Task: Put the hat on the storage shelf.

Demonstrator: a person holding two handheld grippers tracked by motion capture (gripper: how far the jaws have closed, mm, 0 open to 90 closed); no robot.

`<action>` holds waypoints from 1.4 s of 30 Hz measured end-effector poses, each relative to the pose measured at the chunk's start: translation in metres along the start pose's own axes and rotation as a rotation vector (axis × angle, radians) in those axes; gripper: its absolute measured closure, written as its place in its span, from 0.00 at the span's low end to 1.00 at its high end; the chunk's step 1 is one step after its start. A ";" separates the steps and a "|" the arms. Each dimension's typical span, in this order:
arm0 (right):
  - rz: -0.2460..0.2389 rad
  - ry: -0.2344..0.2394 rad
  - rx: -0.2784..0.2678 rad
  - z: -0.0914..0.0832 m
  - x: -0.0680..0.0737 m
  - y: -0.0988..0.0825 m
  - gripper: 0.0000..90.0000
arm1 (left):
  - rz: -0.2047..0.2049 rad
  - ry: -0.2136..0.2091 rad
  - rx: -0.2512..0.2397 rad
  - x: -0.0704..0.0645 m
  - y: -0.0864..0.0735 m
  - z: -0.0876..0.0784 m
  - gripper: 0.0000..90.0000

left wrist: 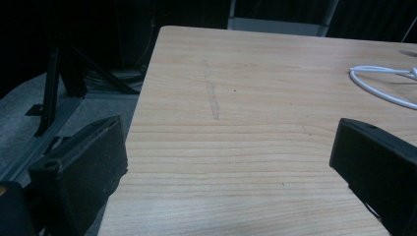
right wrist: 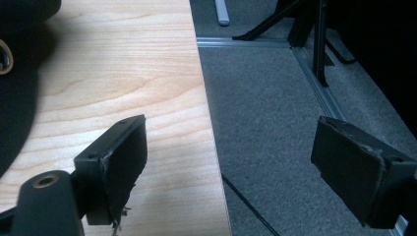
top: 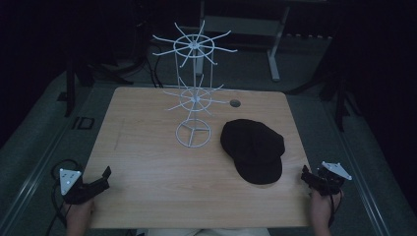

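Both hand-held grippers, left [top: 104, 176] and right [top: 308, 175], rest spread apart; probably approach the cap [top: 254, 147] low at its rim, toward the rack [top: 193, 93].

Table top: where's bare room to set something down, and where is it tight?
The table is bare across its left half, from the white wire rack to the left edge, and along the near strip between the left gripper and right gripper. It is tight right of centre, where the black cap lies close beside the rack's base.

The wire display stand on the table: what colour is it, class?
White. The wire stand shows best in the high view, standing upright beside the black cap.
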State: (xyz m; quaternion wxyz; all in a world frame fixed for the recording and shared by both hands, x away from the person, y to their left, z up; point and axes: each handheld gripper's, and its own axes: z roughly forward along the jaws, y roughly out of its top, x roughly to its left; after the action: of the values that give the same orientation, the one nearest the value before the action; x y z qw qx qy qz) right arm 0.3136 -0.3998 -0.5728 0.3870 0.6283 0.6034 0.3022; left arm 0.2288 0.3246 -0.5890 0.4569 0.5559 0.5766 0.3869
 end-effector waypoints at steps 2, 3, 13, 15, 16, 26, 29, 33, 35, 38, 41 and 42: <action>-0.003 0.004 0.005 0.000 0.000 0.000 0.15 | 0.001 0.002 0.000 0.000 0.000 0.000 0.02; -0.003 0.006 0.006 0.000 0.000 0.000 0.15 | -0.001 0.002 0.000 0.000 0.000 0.000 0.02; -0.013 0.082 0.005 -0.006 0.002 0.010 0.15 | -0.004 0.001 0.002 0.000 0.000 0.000 0.02; -0.005 0.101 -0.005 -0.010 0.003 0.017 0.15 | -0.005 0.000 0.002 0.000 0.000 0.000 0.02; -0.002 0.113 -0.009 -0.011 0.004 0.021 0.15 | -0.006 -0.001 0.002 0.000 0.000 0.000 0.02; -0.036 0.211 -0.004 -0.021 0.031 0.063 0.15 | -0.007 -0.001 0.002 0.000 0.000 0.000 0.02; -0.044 0.241 0.005 -0.020 0.038 0.070 0.15 | -0.007 -0.002 0.002 0.000 0.000 0.000 0.02; -0.047 0.279 -0.005 -0.019 0.054 0.083 0.12 | -0.006 -0.003 0.002 0.000 0.000 0.000 0.02; -0.058 0.289 -0.005 -0.017 0.060 0.088 0.12 | -0.006 -0.004 0.002 0.000 0.000 0.000 0.02; -0.077 0.293 -0.011 -0.017 0.071 0.096 0.12 | -0.006 -0.004 0.001 0.000 0.000 0.000 0.02; -0.073 0.337 0.006 -0.016 0.080 0.104 0.15 | -0.003 -0.005 0.001 0.000 0.000 0.000 0.02; -0.082 0.336 0.004 -0.015 0.084 0.107 0.15 | -0.003 -0.006 0.001 0.000 0.000 0.000 0.02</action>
State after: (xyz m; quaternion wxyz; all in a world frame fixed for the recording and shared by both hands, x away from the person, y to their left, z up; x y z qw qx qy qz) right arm 0.3640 -0.3112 -0.4816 0.2916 0.5446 0.6854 0.3855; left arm 0.2286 0.3248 -0.5890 0.4590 0.5563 0.5762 0.3845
